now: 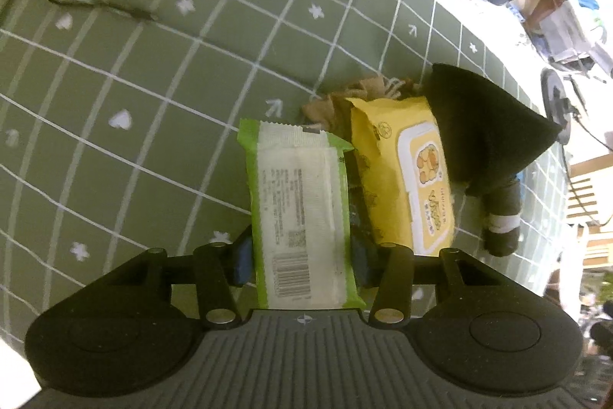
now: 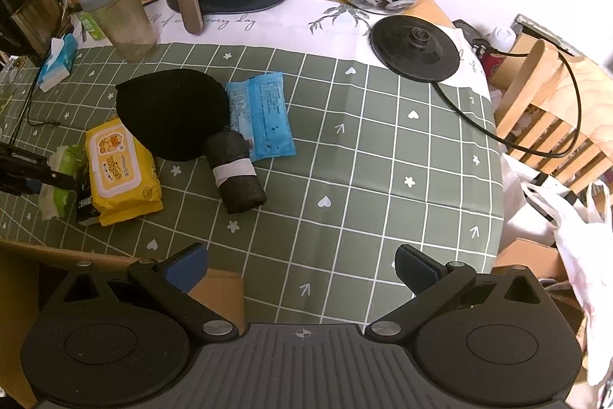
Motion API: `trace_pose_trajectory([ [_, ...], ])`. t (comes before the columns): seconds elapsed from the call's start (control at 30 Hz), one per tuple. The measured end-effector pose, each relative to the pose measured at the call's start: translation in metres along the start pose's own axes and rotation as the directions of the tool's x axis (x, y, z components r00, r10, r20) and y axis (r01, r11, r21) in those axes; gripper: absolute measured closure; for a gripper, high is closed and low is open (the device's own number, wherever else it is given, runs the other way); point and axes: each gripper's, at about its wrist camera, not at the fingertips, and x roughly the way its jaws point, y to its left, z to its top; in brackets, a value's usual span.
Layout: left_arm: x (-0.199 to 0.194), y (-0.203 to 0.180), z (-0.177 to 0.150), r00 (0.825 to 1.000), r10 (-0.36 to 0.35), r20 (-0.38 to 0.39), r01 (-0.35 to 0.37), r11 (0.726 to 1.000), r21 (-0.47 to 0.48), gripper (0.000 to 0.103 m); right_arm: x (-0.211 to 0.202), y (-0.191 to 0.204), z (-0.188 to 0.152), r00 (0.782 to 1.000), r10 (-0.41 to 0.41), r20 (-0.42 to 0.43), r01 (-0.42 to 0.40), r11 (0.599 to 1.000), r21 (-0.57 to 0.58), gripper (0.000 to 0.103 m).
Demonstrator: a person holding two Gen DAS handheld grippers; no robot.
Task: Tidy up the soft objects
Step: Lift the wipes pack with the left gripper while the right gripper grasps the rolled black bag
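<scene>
left gripper [image 1: 302,261]: fingers clamped on green-and-white wipes pack [image 1: 302,213], beside yellow wipes pack [image 1: 406,175] near worktop [image 1: 134,83] left edge | right gripper [image 2: 302,269]: fingers spread, nothing between, over front edge | black pouch [image 2: 172,110], dark roll [image 2: 237,175], blue pack [image 2: 264,117] mid-worktop

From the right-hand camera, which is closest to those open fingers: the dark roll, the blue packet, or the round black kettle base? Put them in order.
Measured from the right gripper:
1. Dark roll, up and left, on the green checked cloth.
2. Blue packet, just behind the roll, beside the black hat.
3. Kettle base, far right, on the white cloth.
</scene>
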Motion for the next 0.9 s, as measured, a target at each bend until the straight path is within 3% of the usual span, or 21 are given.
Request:
trace_pose_trajectory([
  [0.27, -0.030, -0.007, -0.011, 0.989, 0.105, 0.100, -0.109, 0.993, 0.040, 0.056, 0.007, 0.004, 0.008, 1.000, 0.012, 0.002, -0.012, 0.999, -0.043, 0.000],
  [0.67, -0.078, -0.017, -0.033, 0.962, 0.165, 0.217, -0.184, 0.980, 0.073, 0.056, 0.023, 0.005, 0.028, 0.998, 0.065, 0.001, -0.065, 0.988, -0.141, 0.000],
  [0.9, -0.099, -0.024, -0.053, 0.955, 0.162, 0.249, -0.188, 0.979, 0.083, 0.056, 0.044, 0.002, 0.042, 0.992, 0.125, -0.007, -0.124, 0.970, -0.207, 0.000],
])
